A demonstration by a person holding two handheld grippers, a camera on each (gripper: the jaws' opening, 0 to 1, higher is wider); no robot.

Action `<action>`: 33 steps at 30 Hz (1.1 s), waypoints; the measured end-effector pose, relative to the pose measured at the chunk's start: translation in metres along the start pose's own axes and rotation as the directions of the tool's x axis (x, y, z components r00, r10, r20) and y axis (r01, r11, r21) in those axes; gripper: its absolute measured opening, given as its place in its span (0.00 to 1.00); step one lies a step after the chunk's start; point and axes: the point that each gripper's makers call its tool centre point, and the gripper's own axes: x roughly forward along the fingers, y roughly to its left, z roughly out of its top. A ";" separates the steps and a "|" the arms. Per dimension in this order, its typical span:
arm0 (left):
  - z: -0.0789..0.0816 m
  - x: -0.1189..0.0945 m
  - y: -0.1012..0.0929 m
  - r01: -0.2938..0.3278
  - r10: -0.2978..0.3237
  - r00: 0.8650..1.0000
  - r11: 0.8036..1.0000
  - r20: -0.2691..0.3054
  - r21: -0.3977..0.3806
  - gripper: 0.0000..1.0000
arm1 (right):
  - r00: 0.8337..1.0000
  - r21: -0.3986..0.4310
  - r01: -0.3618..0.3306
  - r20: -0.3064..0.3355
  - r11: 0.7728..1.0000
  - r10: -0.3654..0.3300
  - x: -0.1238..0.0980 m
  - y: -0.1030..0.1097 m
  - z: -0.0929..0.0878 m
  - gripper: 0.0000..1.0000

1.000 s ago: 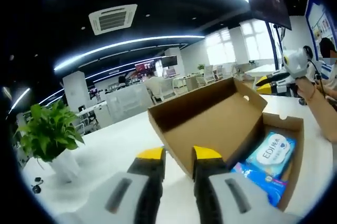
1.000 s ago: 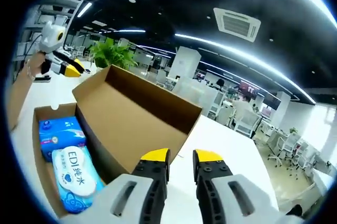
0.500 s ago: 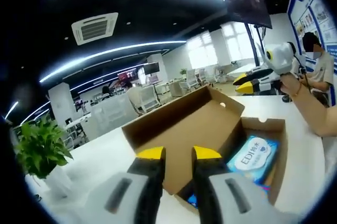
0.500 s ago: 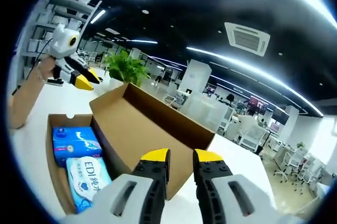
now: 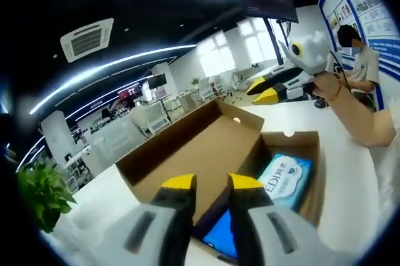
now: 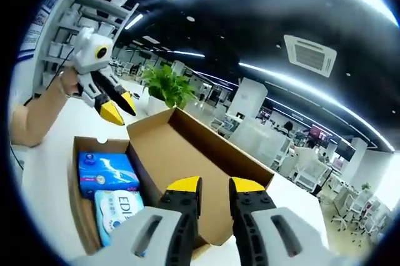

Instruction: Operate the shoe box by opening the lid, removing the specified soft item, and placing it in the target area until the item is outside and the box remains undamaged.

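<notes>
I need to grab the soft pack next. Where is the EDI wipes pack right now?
The wipes pack lies inside the open shoe box, beside a blue pack; in the right gripper view it sits lower left, next to the raised lid.

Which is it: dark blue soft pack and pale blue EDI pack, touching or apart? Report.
Touching: right gripper view shows dark blue soft pack abutting pale blue EDI pack.

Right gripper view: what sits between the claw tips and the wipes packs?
The open cardboard lid of the shoe box lies between the right claw and the wipes packs, in the right gripper view.
</notes>
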 end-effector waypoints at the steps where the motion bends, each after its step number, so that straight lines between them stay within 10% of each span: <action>1: 0.000 0.001 -0.002 0.009 -0.009 1.000 1.000 -0.005 0.008 0.20 | 1.000 -0.005 -0.004 0.001 1.000 0.004 0.000 0.001 0.001 0.17; 33: -0.017 0.023 -0.042 0.187 -0.176 0.977 0.979 -0.119 0.085 0.20 | 0.978 -0.025 -0.187 -0.097 0.982 0.184 -0.001 0.041 -0.012 0.17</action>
